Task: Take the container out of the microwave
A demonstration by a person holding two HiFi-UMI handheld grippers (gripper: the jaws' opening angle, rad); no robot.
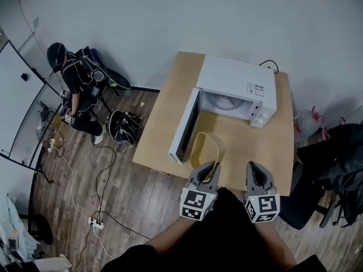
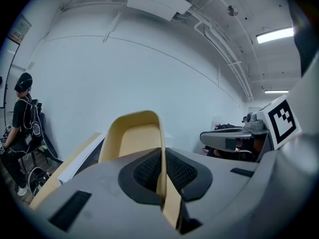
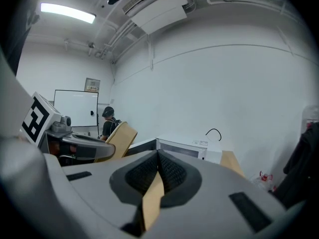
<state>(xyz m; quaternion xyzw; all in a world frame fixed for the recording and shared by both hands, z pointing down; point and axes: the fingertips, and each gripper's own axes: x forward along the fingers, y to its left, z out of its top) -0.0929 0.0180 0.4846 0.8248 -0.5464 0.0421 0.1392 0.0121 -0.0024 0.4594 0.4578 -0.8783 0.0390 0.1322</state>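
A white microwave (image 1: 238,89) stands on the wooden table (image 1: 170,106) with its door (image 1: 186,126) swung open to the left; a glass turntable (image 1: 224,101) shows inside. My left gripper (image 1: 212,166) is shut on the near wall of a beige, shallow container (image 1: 197,149), held out in front of the door above the table's front part. In the left gripper view the container (image 2: 134,138) rises tilted from between the pads of my left gripper (image 2: 162,153). Beside it my right gripper (image 1: 256,170) is shut and holds nothing; in its own view my right gripper (image 3: 158,156) faces the microwave (image 3: 187,147).
A person in black (image 1: 76,78) crouches by the far left wall among bags (image 1: 122,126) and gear. Cables and a power strip (image 1: 96,224) lie on the wood floor. A dark chair (image 1: 323,180) stands right of the table. A cord (image 1: 269,64) runs behind the microwave.
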